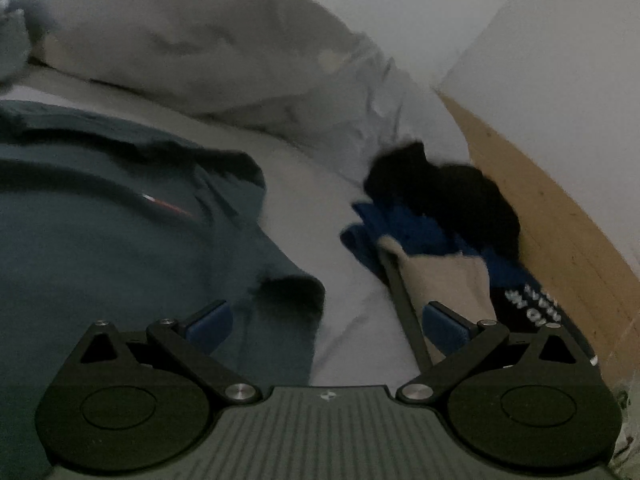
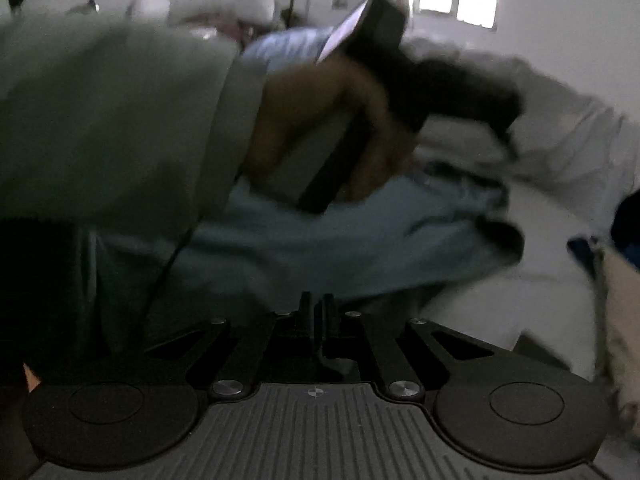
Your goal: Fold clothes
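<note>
Looking for readable text first: I get only white lettering on a dark garment (image 1: 532, 304) at the right of the left wrist view, too blurred and tilted to make out. No brand is legible; the teal shirt (image 1: 120, 240) carries a small red-and-white stripe mark (image 1: 166, 205), no words. Counting: one teal shirt, one pile of clothes (image 1: 436, 232) by the wooden board (image 1: 560, 232) (black, blue and beige pieces, plus that lettered one), one pillow (image 1: 192, 40), two grippers. My left gripper (image 1: 326, 320) has its blue pads (image 1: 210, 322) spread wide, nothing between them, above the shirt's edge and the white sheet (image 1: 304, 208). My right gripper (image 2: 318, 312) has its fingers pressed together at the near hem of the shirt (image 2: 320, 240); I can't tell if cloth is caught between them, blur. Shirt lies spread on the bed. In the right wrist view a hand (image 2: 320, 120) with a pale sleeve (image 2: 120, 120) grips the other device above the shirt.
</note>
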Demonstrator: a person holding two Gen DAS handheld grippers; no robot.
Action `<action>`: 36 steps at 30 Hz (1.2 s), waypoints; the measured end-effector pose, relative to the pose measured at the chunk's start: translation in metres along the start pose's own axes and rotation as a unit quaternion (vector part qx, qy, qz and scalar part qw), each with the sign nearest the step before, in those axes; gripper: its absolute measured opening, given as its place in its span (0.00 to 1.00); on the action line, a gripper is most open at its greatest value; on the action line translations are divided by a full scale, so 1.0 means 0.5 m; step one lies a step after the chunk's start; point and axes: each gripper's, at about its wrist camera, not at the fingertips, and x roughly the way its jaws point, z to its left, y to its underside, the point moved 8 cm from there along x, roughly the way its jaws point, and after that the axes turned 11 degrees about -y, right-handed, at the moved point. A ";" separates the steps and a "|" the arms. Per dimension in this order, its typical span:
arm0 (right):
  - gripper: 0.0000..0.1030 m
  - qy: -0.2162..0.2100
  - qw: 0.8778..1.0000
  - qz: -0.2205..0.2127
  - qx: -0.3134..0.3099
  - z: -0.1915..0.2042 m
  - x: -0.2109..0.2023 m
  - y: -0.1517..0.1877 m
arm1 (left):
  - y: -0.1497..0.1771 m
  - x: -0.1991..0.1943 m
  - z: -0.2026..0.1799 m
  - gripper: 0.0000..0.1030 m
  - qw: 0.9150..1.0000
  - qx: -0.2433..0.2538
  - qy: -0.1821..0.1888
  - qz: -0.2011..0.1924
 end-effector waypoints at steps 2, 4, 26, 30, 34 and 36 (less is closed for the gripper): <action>0.04 -0.006 1.000 0.006 0.011 0.004 0.005 0.009 | 0.007 0.034 -0.025 1.00 1.000 0.022 -0.003 0.022; 0.04 -0.015 0.999 0.001 0.029 0.000 0.003 0.007 | 0.014 0.067 -0.050 1.00 0.998 0.044 -0.006 0.044; 0.04 -0.025 0.996 -0.042 0.077 -0.036 -0.050 -0.002 | -0.049 0.292 -0.080 0.45 0.984 0.089 -0.117 0.105; 0.04 0.018 0.994 -0.049 0.095 -0.107 -0.109 0.018 | -0.109 0.273 -0.044 0.33 0.992 0.002 -0.087 0.095; 0.04 0.105 0.986 -0.056 0.119 -0.196 -0.175 0.049 | -0.156 0.244 -0.016 0.29 0.994 -0.071 -0.046 0.076; 0.04 0.174 0.975 -0.065 0.117 -0.233 -0.219 0.059 | -0.175 0.225 -0.005 0.29 0.993 -0.101 -0.021 0.063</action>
